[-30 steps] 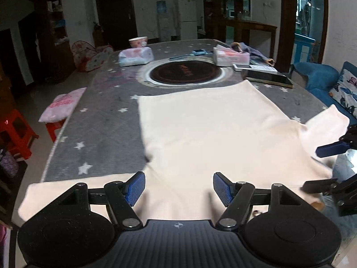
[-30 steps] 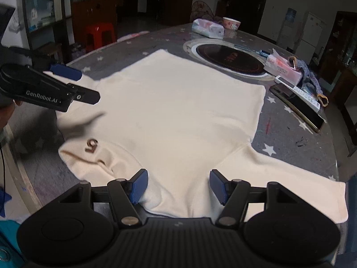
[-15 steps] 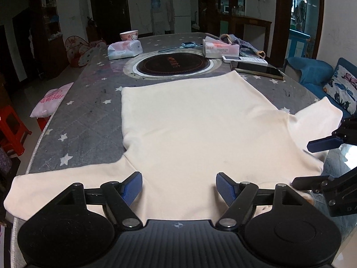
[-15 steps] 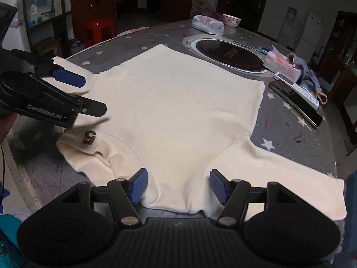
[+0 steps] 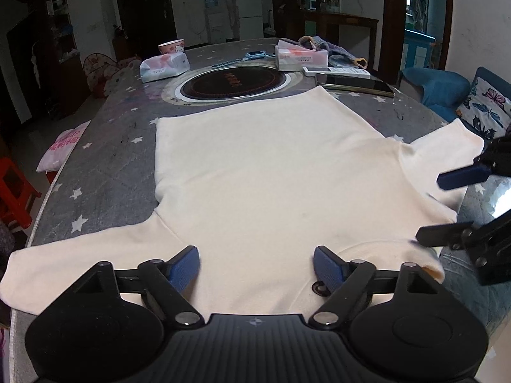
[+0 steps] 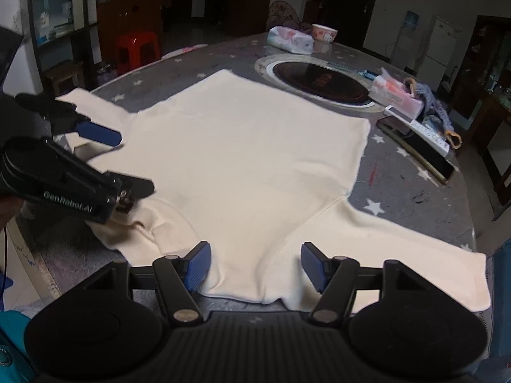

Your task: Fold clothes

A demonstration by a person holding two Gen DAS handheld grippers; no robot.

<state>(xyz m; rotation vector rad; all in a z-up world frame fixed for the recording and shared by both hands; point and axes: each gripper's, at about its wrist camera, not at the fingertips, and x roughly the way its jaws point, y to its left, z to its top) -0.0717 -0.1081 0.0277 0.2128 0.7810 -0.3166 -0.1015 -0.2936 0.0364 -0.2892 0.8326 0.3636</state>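
Observation:
A cream short-sleeved shirt [image 5: 271, 166] lies flat on the grey star-patterned table [image 5: 105, 146], collar end nearest me; it also shows in the right wrist view [image 6: 249, 159]. My left gripper [image 5: 257, 266] is open and empty, just above the shirt's near edge beside the collar [image 5: 377, 255]. My right gripper [image 6: 255, 265] is open and empty over the shoulder edge near the right sleeve [image 6: 399, 255]. The left gripper [image 6: 127, 162] shows at the left of the right wrist view; the right gripper [image 5: 431, 204] shows at the right of the left wrist view.
At the table's far end are an inset round cooktop [image 5: 236, 79], two tissue packs [image 5: 164, 67], a pink bowl [image 5: 172, 46], a remote [image 5: 335, 71] and a phone [image 5: 357, 85]. A red stool [image 5: 12, 191] stands left of the table, a blue sofa [image 5: 453, 95] right.
Both grippers drew back and lower toward the shirt's collar edge. The left gripper has moved over the collar, hiding the printed label in the right wrist view. Both stay open.

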